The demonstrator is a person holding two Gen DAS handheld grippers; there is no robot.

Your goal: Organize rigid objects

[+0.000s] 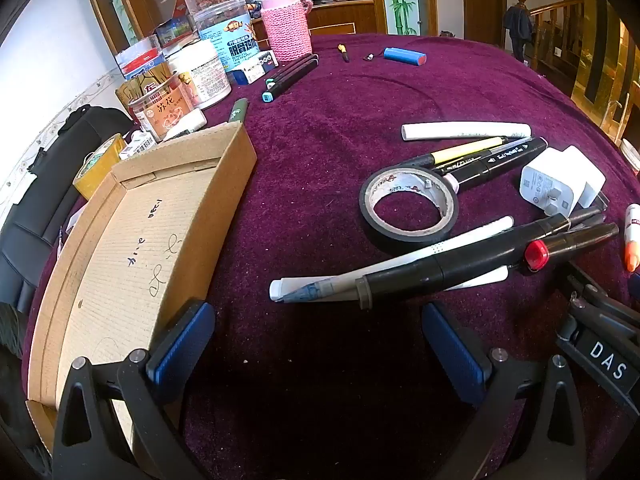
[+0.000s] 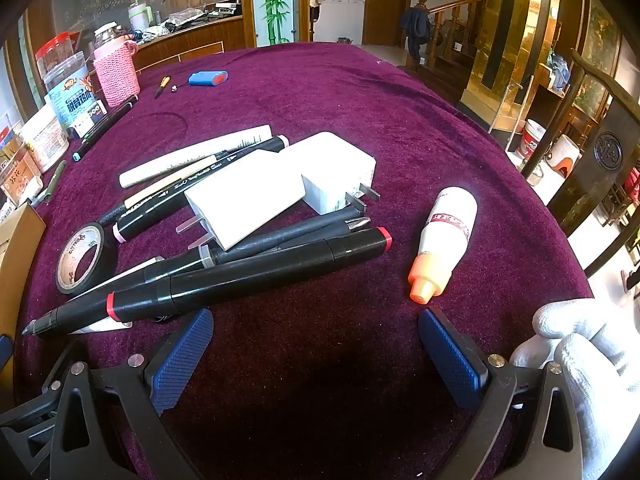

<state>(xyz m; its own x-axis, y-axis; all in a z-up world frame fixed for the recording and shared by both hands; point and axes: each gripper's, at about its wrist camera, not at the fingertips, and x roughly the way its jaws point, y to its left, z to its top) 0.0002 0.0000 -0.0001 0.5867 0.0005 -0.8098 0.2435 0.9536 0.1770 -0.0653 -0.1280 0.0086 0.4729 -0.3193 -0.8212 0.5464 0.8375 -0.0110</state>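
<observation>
A pile of rigid items lies on the purple cloth: black markers (image 2: 248,272) (image 1: 480,258), white pens (image 2: 192,156) (image 1: 464,130), two white plug chargers (image 2: 256,196) (image 1: 560,184), a black tape roll (image 1: 408,208) (image 2: 80,258) and a white glue bottle with an orange tip (image 2: 444,240). An open cardboard box (image 1: 140,236) sits at the left. My left gripper (image 1: 316,344) is open above bare cloth between box and pile. My right gripper (image 2: 316,348) is open just short of the markers and bottle, with nothing between its fingers.
Jars, tubs and a pink knitted cup (image 1: 286,30) crowd the table's far left. A blue battery (image 1: 404,56) and two markers (image 1: 290,76) lie farther back. A yellow tape roll (image 1: 98,164) sits behind the box. A white-gloved hand (image 2: 588,364) holds the right gripper.
</observation>
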